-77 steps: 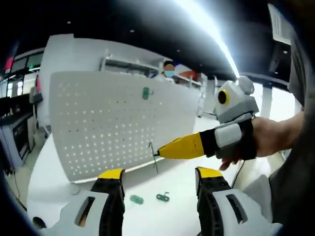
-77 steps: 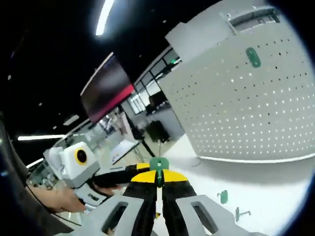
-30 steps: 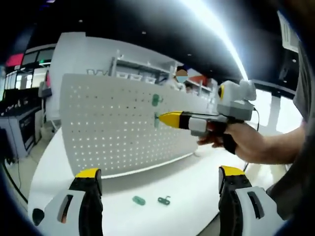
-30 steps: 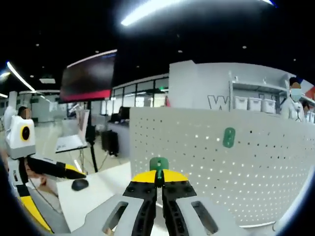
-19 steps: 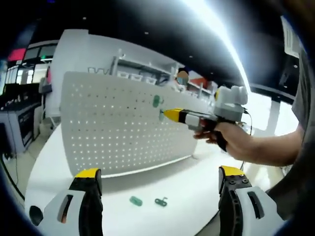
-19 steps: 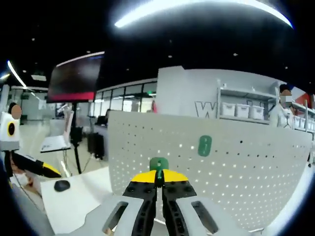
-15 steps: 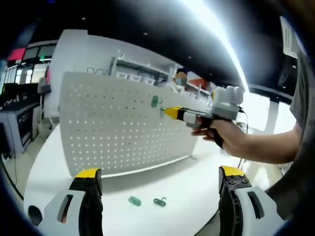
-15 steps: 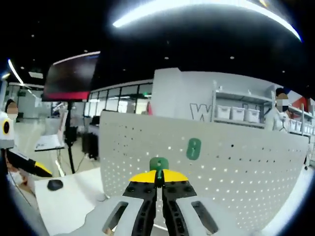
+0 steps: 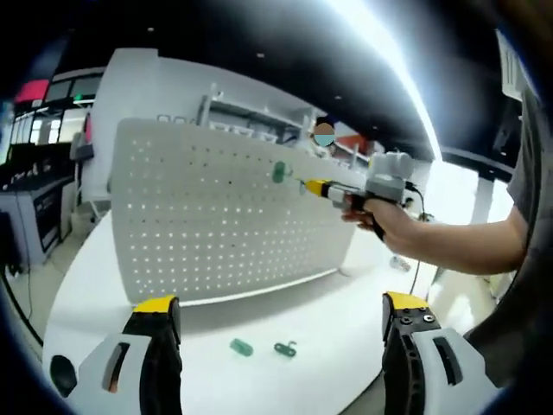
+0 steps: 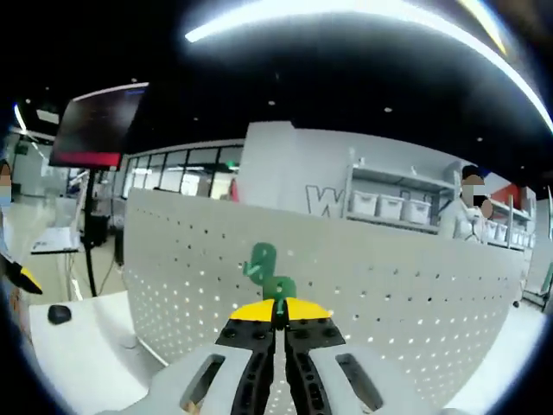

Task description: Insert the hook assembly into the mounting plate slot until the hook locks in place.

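I am holding the right claw (image 10: pixel 277 322) clenched on a green hook (image 10: pixel 278 287), its tip close to the white pegboard (image 10: pixel 389 294), just below a green hook already mounted (image 10: pixel 258 259) there. My left claw (image 9: pixel 281 333) is hanging released over the white counter (image 9: pixel 337 303), where two loose green hooks (image 9: pixel 262 347) are lying with open room toward the front edge.

A single large grey capital letter W (image 10: pixel 320 201) can be read on the white back wall (image 10: pixel 285 164), just left of a shelf of white storage bins (image 10: pixel 386 206) in the right gripper view. Any letters after it are hidden behind the shelf. No other text, label, brand or number is legible.
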The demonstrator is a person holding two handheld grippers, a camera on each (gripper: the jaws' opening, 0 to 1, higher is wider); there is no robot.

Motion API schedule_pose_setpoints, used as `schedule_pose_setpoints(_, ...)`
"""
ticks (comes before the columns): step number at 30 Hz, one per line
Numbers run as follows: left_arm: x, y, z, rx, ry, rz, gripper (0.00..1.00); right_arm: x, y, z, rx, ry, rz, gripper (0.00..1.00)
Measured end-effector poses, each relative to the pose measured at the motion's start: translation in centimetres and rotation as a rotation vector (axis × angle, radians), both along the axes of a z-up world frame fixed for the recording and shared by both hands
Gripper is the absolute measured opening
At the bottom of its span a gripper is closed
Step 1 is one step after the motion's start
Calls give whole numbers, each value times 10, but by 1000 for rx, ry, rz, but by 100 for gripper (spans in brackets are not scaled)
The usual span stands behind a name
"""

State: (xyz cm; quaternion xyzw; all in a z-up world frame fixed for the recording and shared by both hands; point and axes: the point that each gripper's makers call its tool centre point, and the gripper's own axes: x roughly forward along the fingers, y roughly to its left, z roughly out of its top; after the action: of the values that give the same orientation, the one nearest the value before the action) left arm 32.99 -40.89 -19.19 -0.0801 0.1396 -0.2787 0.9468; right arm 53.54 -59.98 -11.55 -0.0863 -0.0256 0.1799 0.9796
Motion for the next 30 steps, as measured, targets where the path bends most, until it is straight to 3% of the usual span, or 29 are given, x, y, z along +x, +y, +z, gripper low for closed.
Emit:
schedule_pose_setpoints(21,4,9,-2,4,11,32,94,27,-32,26,10,-70,-119,0)
schedule_pose_setpoints(30,6,13,-3,5,15,45,93,30,-32,26,78,-65,-141,0)
